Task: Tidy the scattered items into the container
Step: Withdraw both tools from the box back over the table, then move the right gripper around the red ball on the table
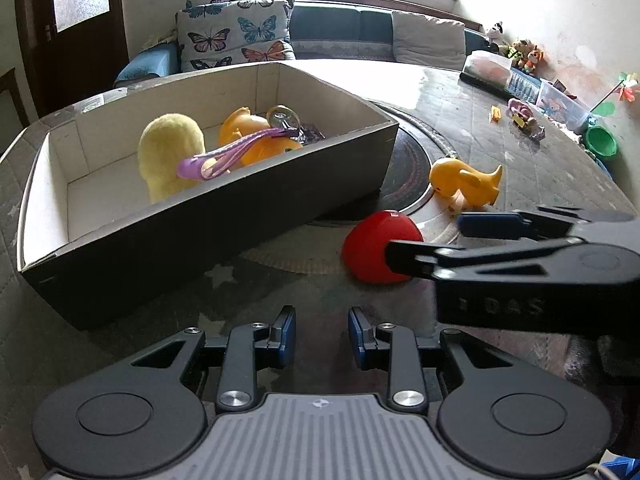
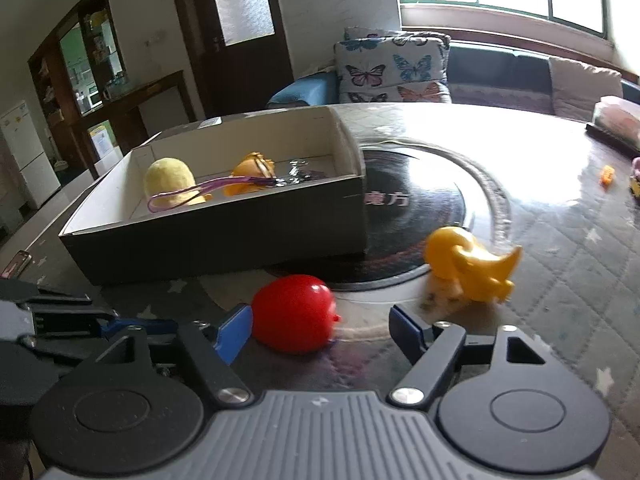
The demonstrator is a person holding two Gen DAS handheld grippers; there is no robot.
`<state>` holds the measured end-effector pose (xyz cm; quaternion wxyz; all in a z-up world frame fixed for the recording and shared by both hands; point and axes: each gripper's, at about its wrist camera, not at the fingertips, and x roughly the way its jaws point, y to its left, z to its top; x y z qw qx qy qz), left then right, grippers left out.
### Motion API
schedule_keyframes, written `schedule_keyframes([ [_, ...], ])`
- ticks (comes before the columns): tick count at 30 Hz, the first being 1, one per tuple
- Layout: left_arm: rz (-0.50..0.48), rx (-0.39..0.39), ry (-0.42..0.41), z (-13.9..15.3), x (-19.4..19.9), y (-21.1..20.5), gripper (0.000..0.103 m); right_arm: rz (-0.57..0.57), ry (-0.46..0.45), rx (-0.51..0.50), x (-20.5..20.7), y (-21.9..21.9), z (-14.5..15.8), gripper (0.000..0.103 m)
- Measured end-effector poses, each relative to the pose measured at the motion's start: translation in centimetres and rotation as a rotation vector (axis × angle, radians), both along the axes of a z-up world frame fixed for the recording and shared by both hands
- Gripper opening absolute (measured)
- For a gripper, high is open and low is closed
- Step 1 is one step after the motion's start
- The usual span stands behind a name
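With its jaws spread either side of the red ball (image 2: 294,314), the right hand-held gripper (image 2: 320,330) lines up a grab; the left hand-held gripper (image 1: 322,338) waits half-open, empty, near the box (image 1: 240,216).

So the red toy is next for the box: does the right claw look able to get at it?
Probably yes. The right claw is open with the red toy between its fingers, one pad close beside it, the other apart. Nothing blocks it; the orange whale toy lies clear to one side.

Left gripper (image 1: 322,338) and right gripper (image 2: 320,330), black linkage arms, blue pads, silver screws, round black discs beside a ribbed grey housing
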<state>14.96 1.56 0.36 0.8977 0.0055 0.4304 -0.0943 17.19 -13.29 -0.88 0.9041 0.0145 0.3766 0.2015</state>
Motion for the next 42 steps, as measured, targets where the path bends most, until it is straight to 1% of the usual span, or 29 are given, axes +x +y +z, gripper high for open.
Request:
schedule_keyframes([
  [5,-0.015,-0.013,0.0,-0.1,0.2,-0.1,0.031,0.0,0.03,0.041,1.1,0.5,-0.1,0.074],
  [8,-0.02,-0.028,-0.003,-0.2,0.6,-0.3,0.031,-0.012,0.062,0.083,1.9,0.1,0.0,0.068],
  [13,-0.029,-0.061,-0.017,0.0,1.4,-0.7,0.031,-0.011,0.085,0.09,2.7,0.2,0.0,0.063],
  [15,-0.031,-0.072,-0.023,0.0,1.6,-0.9,0.031,-0.017,0.097,0.102,3.0,0.0,0.0,0.059],
  [19,-0.021,-0.083,-0.024,-0.1,2.2,-1.0,0.031,-0.01,0.116,0.106,3.4,0.1,-0.2,0.059],
  [23,-0.023,-0.09,-0.021,-0.2,2.6,-1.0,0.031,-0.012,0.138,0.121,3.9,0.3,-0.7,0.052],
  [28,-0.036,-0.087,-0.02,-0.4,2.7,-1.0,0.031,-0.01,0.153,0.14,4.5,0.2,-0.9,0.052],
  [32,-0.068,-0.096,-0.021,-0.4,2.6,-1.3,0.031,-0.001,0.164,0.15,4.6,0.1,-0.9,0.052],
  [35,-0.103,-0.097,-0.027,-0.4,2.5,-1.5,0.031,0.017,0.167,0.156,4.4,0.0,-0.9,0.052],
  [42,-0.166,-0.072,-0.061,-0.1,2.1,-1.4,0.032,0.076,0.173,0.175,4.3,-0.5,-1.0,0.052],
])
